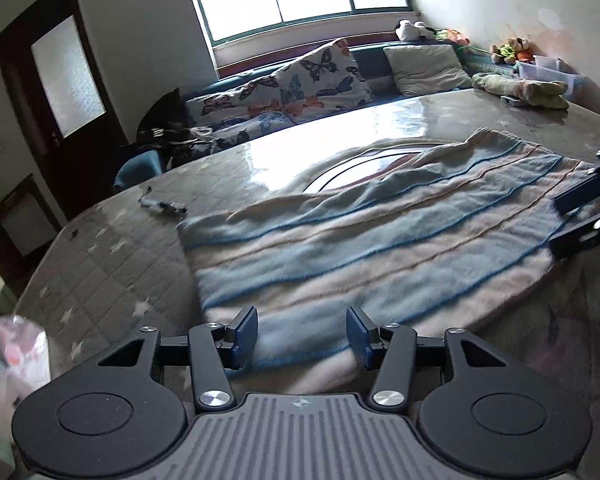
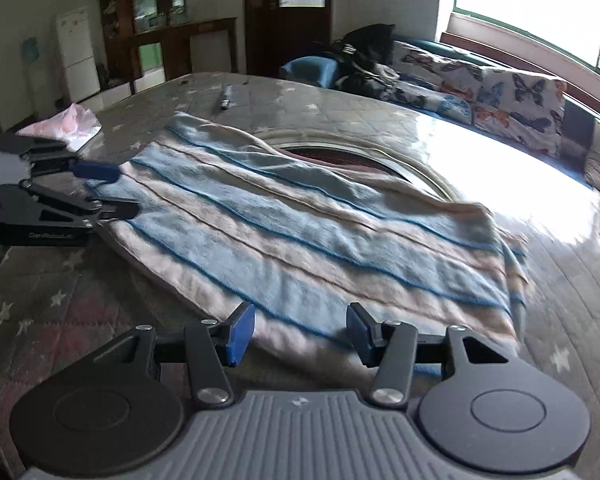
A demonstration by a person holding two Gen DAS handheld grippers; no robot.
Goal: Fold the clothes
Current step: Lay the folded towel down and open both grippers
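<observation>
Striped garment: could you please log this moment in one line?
garment flat on table | left gripper open, near edge | right gripper open, near edge | unfolded

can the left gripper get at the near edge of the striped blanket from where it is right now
Probably yes. The left gripper is open, its jaws spread on either side of the near edge of the striped blanket, which lies flat on the table. Nothing sits between them; the right gripper is at its own part of the hem.

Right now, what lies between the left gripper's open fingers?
The near edge of the striped blanket sits in the gap of the left gripper, jaws wide apart, seen in the left wrist view.
</observation>
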